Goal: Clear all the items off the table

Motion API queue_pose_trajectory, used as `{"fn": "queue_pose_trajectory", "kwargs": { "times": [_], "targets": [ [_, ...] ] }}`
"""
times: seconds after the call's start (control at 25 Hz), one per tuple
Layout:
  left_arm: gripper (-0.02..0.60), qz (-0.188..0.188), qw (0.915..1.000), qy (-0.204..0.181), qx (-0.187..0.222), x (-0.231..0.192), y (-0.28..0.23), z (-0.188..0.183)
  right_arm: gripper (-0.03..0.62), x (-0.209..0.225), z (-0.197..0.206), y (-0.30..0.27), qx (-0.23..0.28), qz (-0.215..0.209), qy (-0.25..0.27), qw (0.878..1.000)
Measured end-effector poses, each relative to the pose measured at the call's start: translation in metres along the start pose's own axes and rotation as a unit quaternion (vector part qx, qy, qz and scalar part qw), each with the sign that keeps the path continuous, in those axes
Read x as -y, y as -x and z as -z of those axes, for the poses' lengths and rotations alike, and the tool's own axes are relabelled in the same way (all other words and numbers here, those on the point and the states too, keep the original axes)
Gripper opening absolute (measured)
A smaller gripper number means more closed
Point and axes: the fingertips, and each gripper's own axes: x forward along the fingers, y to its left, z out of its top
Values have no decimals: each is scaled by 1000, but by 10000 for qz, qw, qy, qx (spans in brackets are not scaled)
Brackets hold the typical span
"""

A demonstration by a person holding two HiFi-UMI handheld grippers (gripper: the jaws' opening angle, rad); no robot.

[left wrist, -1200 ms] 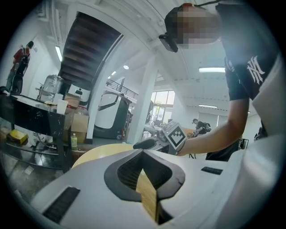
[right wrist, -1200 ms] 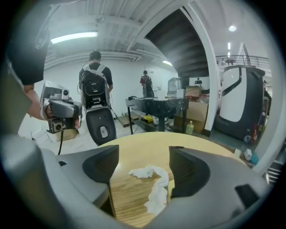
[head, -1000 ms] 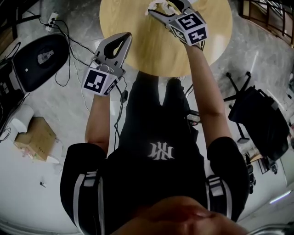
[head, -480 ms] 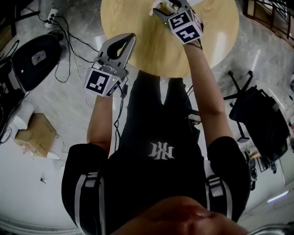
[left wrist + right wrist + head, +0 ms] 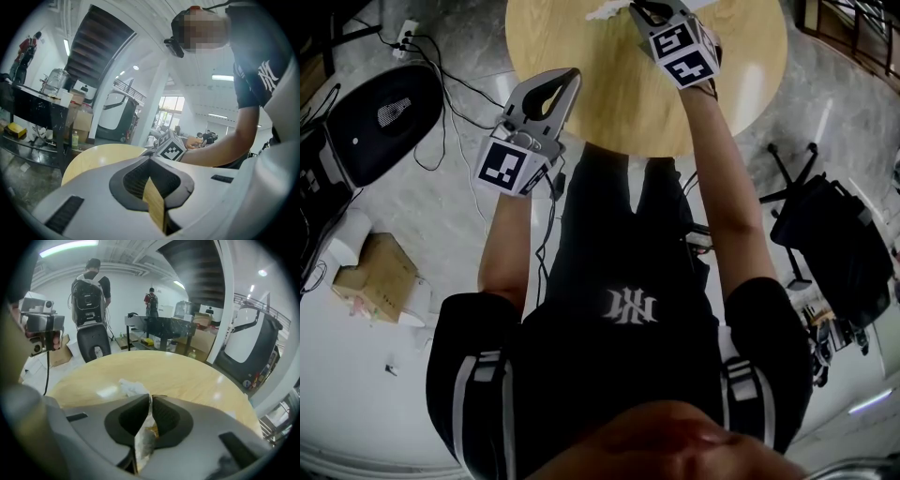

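Lower now over the bench point(image 5: 609, 94), the right gripper point(image 5: 149, 401) has just closed its fingers on a crumpled wrapper point(image 5: 142, 437). The left gripper point(image 5: 564, 75) waits beside the bench, fingers together and empty. Next, I think, comes lifting the wrapper clear of the bench.

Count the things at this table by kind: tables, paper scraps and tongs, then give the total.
Round pale wooden table: 1
Crumpled white paper scrap, pinched in the right tongs: 1
Grey hand-held tongs: 2, with the left tongs shut on nothing
Total: 4

table point(image 5: 581, 84) — far side cut off by top edge | crumpled paper point(image 5: 132, 388) — mostly hidden behind right gripper point(image 5: 150, 401)
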Motion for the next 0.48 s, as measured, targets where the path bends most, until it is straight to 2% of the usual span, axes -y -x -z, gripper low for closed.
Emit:
{"fn": "queue_pose_trajectory", "kwargs": {
  "times": [0.48],
  "targets": [
    [12,90,9999,-110,72,14,3,-8,12,2,-14,30,309,122,-94,9994]
  ]
}}
